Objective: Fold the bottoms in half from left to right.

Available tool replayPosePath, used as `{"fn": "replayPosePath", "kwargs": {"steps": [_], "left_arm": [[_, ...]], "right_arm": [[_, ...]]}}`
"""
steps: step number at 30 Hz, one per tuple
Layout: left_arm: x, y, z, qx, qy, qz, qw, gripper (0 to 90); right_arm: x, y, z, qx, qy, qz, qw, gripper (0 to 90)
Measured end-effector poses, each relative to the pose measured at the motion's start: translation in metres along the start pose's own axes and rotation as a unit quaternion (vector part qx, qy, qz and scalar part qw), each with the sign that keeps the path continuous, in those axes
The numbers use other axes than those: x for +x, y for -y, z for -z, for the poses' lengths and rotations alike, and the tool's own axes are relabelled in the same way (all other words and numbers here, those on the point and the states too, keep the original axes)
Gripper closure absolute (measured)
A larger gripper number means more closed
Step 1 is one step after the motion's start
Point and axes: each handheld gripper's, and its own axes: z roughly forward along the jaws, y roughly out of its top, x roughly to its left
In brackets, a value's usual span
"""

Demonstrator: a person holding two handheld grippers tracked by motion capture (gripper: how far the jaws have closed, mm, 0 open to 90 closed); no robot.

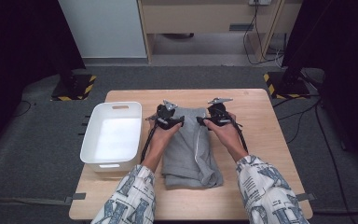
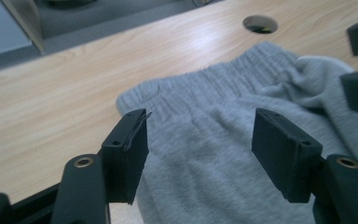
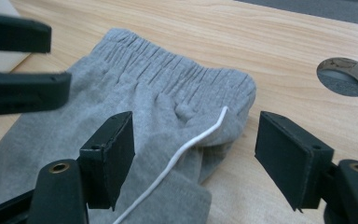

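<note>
Table (image 1: pixel 261 112): you have the trousers (image 1: pixel 186 154) lying on its middle, waistband (image 2: pixel 223 79) at the far end.
Bin (image 1: pixel 113 135): left of the trousers, on the table's left edge.
Cord (image 3: pixel 177 158): on the trousers, right side.
Your left gripper (image 1: pixel 169 120): over the waistband's left corner.
Your right gripper (image 1: pixel 210 120): over its right corner.
Hole (image 3: pixel 346 77): in the table, beyond the right corner.

Floor: grey carpet (image 1: pixel 37 154) all around the table, with strips of tape on it.
Table: light wooden top (image 1: pixel 261 126) with a round cable hole (image 3: pixel 346 77).
Back wall: pale panel (image 1: pixel 105 25) beside a wooden desk (image 1: pixel 205 18).
Stands: two dark posts on yellow-and-black striped bases (image 1: pixel 74 87).
Cables: black leads (image 1: pixel 256 42) trailing by the desk.
</note>
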Motion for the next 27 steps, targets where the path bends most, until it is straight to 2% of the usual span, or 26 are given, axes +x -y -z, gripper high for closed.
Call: {"fn": "replayPosePath", "kwargs": {"steps": [3,5,10,15,19,21,25,27], "left_arm": [[0.001,0.004,-0.007,0.009,0.0,0.002,1.0,34.6],[0.001,0.006,-0.011,0.019,-0.006,-0.007,0.9998,34.7],[0.003,0.01,-0.015,0.028,-0.008,0.001,0.9996,34.1],[0.006,0.011,-0.017,0.027,-0.012,0.001,0.9996,33.7],[0.01,0.009,-0.017,0.006,-0.004,0.033,0.9994,34.0],[0.011,0.008,-0.017,-0.001,-0.005,0.03,0.9996,36.3],[0.012,0.005,-0.02,0.007,-0.007,0.017,0.9998,35.0],[0.014,0.005,-0.024,0.01,0.002,0.031,0.9995,33.5]], "right_arm": [[-0.001,-0.002,-0.004,-0.003,0.005,0.0,1.0,29.5],[-0.002,-0.001,-0.008,-0.003,0.01,-0.001,0.9999,30.6],[-0.001,0.005,-0.02,0.016,0.017,0.004,0.9997,28.7],[0.001,0.007,-0.026,0.017,0.018,0.0,0.9997,26.8],[0.001,0.006,-0.028,0.016,0.016,-0.007,0.9997,25.4],[0.0,0.006,-0.03,0.019,0.014,-0.007,0.9997,23.8],[-0.003,0.0,-0.033,0.021,0.014,-0.005,0.9997,22.0],[-0.005,-0.002,-0.035,0.02,0.016,-0.011,0.9996,21.5]]}}
